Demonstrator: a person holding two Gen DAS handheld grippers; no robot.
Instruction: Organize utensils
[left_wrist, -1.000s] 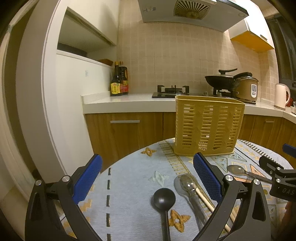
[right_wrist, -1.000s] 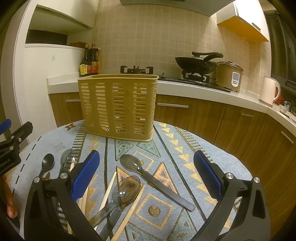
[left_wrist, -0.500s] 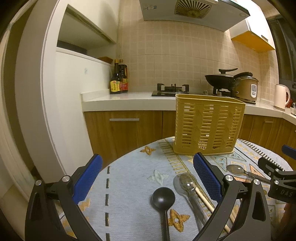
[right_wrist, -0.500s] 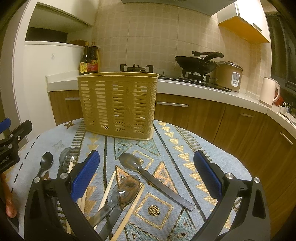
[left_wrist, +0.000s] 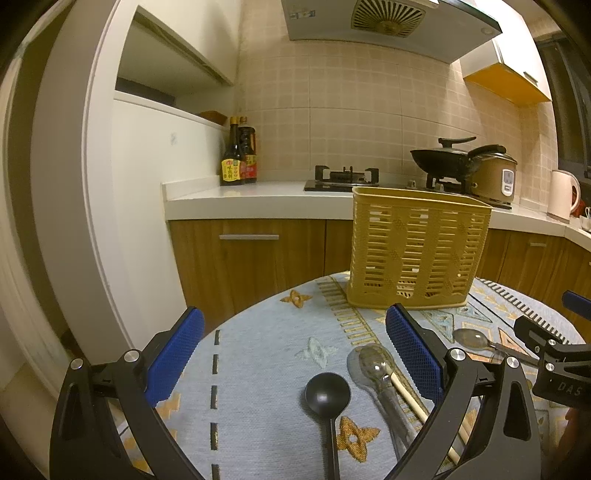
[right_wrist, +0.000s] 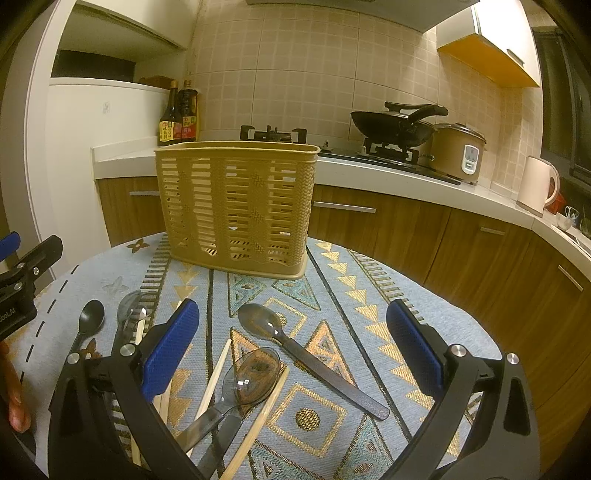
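Both claws are hovering with nothing in them. The left claw (left_wrist: 295, 354) is standing wide apart over the table (left_wrist: 258, 354); the right claw (right_wrist: 291, 350) is spread just as wide.

Risks, as judged from here:
- The pile in front of the right claw is tangled. A clear spoon (right_wrist: 255, 376) is lying across a dark-handled spoon (right_wrist: 310, 358) at lower centre of the right view, with chopsticks (right_wrist: 258, 417) touching the clear spoon's bowl on both sides. Closing on one handle is likely dragging a neighbour along or flicking a chopstick off the cloth.
- Thin, flat handles on a woven cloth are giving the pads little to bite; a shallow pinch could slip or snag the fabric.
- The basket (right_wrist: 236, 206) is light-looking and slotted. A utensil dropped in at an angle could poke through a slot or tip it.
- The two claws are working close together; the left one is showing at the left edge of the right view, so a crossing reach could collide.

Where things lie:
- Left view: a black spoon (left_wrist: 328, 395) is lying at lower centre, between the blue pads, bowl pointing up-frame. Another clear spoon (left_wrist: 376, 373) with a chopstick is just right of it, near the right pad.
- The basket is standing upright at centre right of the left view, well beyond the claw, and appears empty.
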